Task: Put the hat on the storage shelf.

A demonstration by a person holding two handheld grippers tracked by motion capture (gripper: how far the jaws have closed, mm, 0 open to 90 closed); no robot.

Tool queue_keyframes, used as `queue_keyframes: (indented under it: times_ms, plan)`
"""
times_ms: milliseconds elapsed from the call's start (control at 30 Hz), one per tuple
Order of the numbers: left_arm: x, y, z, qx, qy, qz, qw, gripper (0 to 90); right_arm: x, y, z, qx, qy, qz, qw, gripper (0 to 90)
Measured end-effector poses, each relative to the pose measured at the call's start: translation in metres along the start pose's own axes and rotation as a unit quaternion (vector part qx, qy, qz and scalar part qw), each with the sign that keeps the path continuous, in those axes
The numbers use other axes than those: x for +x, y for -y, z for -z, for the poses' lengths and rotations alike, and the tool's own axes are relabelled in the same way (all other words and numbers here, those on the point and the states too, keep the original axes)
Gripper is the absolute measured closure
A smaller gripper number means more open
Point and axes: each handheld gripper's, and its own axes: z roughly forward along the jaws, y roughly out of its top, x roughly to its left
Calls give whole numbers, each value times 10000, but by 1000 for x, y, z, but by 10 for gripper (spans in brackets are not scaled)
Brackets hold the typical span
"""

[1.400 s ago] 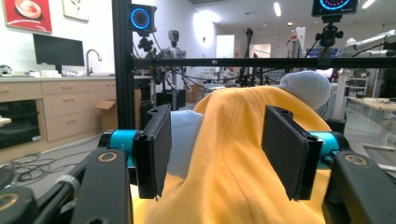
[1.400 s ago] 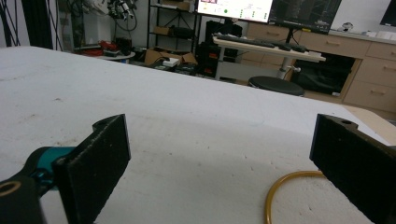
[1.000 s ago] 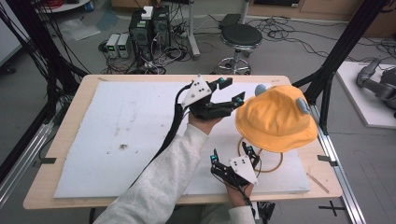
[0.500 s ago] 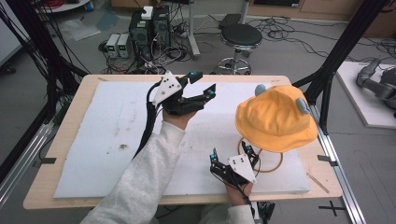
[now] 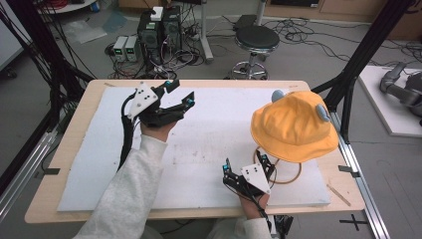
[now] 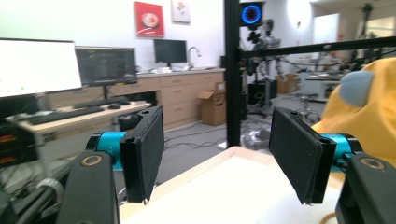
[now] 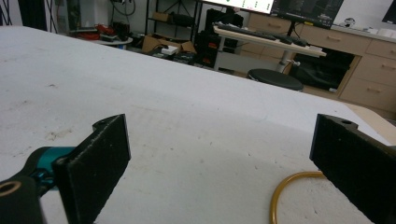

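Note:
A yellow bucket hat (image 5: 293,127) with grey-blue ears sits on a stand at the right of the white foam board (image 5: 209,134). The stand's yellow ring base (image 5: 291,175) shows under the brim. My left gripper (image 5: 181,93) hovers over the far left-centre of the board, well left of the hat, open with nothing between its jaws. In the left gripper view the gripper (image 6: 224,154) points at the room, with the hat (image 6: 369,116) at the right edge. My right gripper (image 5: 245,162) rests low near the front edge, open and empty, just left of the ring (image 7: 289,191).
The board lies on a wooden table (image 5: 74,199) framed by black posts (image 5: 358,64). Behind the table stand a stool (image 5: 256,40) and computer boxes (image 5: 159,30) with cables. A thin stick (image 5: 341,194) lies at the front right.
My left gripper has moved left along the far side of the board, away from the hat, its jaws staying open and empty. The right gripper and the hat have not moved.

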Motion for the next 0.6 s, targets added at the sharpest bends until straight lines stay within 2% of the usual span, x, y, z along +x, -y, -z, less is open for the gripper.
queue_keyframes:
  times_ms: [200, 267, 433, 600]
  plan:
    - [15, 4, 19, 201, -281, -22, 9994, 312, 1, 0, -1, 37, 16, 37, 10000, 45]
    - [18, 3, 25, 221, -435, -62, 9988, 263, 1, 0, -1, 38, 0, 82, 10000, 45]
    - [23, 2, 40, 291, -641, -185, 9974, 234, 2, 0, -1, 63, 28, 64, 10000, 45]
    - [28, 10, 57, 363, -859, -158, 9955, 203, 1, -1, -1, 56, 9, 73, 10000, 45]
